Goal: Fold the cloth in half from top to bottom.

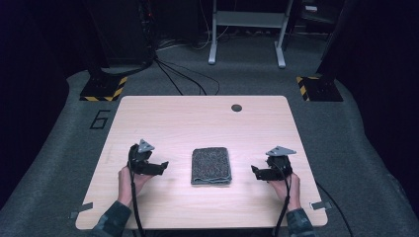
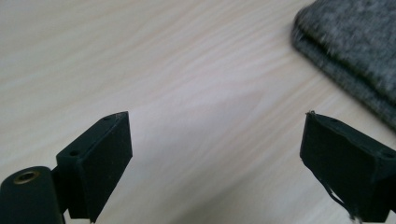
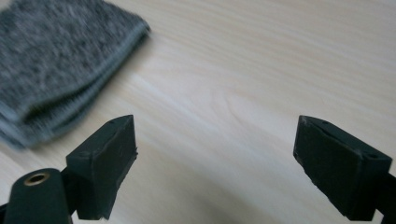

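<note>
A folded grey towel (image 1: 211,166) lies flat near the middle of the light wooden table (image 1: 197,118). My left gripper (image 1: 160,167) rests to the towel's left, held in a hand, its jaws wide apart with only bare wood between them. In the left gripper view the gripper (image 2: 215,154) stands open and the towel (image 2: 355,51) shows at the upper right. My right gripper (image 1: 256,173) sits to the towel's right, also in a hand. In the right gripper view the gripper (image 3: 215,158) stands open over bare wood, with the towel (image 3: 56,65) at the upper left.
A round cable hole (image 1: 236,107) sits near the table's far edge. Beyond the table are grey carpet, cables, a metal stand frame (image 1: 247,29) and two posts with yellow-black striped feet (image 1: 104,89).
</note>
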`<state>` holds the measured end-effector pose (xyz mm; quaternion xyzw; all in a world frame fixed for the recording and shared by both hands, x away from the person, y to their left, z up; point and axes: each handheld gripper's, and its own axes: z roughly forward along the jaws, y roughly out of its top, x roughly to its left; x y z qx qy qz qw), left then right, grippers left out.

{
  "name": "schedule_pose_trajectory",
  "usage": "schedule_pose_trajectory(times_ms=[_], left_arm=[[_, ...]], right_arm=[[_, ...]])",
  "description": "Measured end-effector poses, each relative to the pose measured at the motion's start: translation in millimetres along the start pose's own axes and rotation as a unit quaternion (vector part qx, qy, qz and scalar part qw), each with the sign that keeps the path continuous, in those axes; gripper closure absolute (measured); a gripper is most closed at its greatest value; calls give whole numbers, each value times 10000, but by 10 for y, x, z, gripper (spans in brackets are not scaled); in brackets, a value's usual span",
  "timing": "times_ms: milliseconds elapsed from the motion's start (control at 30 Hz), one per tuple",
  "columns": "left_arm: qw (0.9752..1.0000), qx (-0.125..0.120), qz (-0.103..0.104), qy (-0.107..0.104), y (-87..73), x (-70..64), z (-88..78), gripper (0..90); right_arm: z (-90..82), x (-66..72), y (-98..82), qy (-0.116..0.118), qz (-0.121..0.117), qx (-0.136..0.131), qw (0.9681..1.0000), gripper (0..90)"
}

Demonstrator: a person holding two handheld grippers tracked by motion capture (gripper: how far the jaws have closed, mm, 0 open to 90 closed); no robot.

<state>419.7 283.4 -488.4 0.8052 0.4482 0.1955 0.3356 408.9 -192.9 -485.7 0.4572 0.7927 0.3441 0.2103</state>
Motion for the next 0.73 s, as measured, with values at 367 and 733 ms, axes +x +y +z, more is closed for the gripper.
schedule_pose_trajectory(times_ms=[367,733], left_arm=[[9971,30,-607,467,-652,237,-110,77],[9965,-123,-589,572,-726,244,-130,63]], right_arm=[[-158,-298,-710,-422,492,98,9978,113],[-168,-324,-747,-448,527,21,9976,94]])
